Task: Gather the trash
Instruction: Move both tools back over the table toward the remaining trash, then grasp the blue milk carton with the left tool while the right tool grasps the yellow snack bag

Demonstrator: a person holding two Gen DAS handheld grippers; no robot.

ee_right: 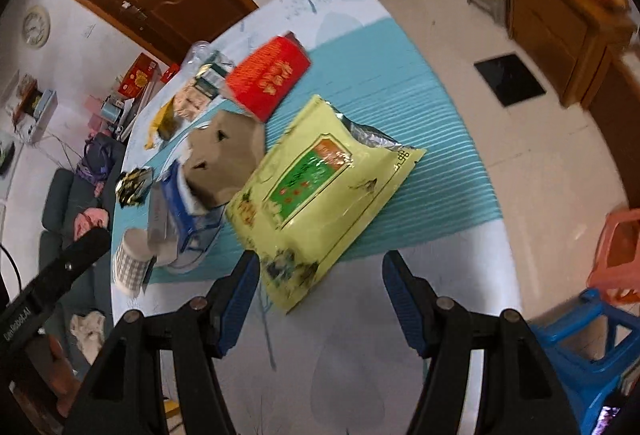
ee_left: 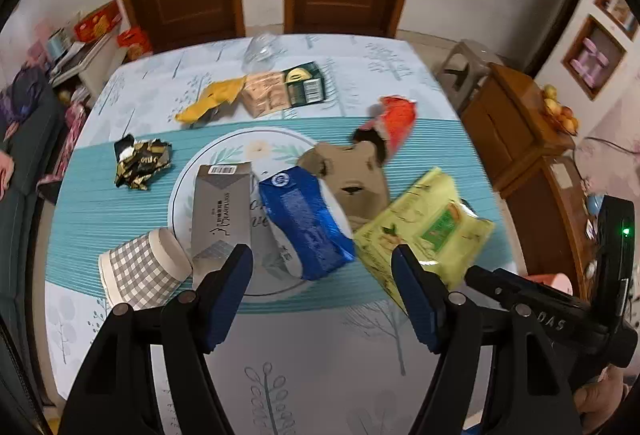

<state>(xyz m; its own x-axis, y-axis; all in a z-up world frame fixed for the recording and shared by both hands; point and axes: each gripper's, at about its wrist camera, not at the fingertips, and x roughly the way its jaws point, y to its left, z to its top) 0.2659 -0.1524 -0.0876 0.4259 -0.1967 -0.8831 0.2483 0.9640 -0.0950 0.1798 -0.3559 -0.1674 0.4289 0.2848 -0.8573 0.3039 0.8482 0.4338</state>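
1. The trash lies spread over the table (ee_left: 120,235). None of it looks picked up yet, so the job seems to be just starting.
2. The left claw (ee_left: 322,267) is open wide and holds nothing. It hangs above the near edge of the table, pointing at the middle pile.
3. The right claw (ee_right: 320,275) is open wide too, and empty. Just in front of it lies the yellow bag (ee_right: 320,191), flat on the table, with its near corner between the two fingers in this view. I think this bag is the next thing to grab.
4. In the middle pile are a gray box (ee_left: 222,211), a blue pack (ee_left: 306,219) and a brown bear box (ee_left: 352,183). They touch or lie partly on each other.
5. A checked cup (ee_left: 140,271) lies on its side, just beside the gray box.
6. A black wrapper (ee_left: 140,163) lies alone on the left. A red pack (ee_left: 394,121) sits behind the bear box.
7. Far back are an orange wrapper (ee_left: 212,99), a tan pack (ee_left: 266,97) and a green pack (ee_left: 306,85).
8. I see no bin or trash bag, so I cannot tell where it all should go.
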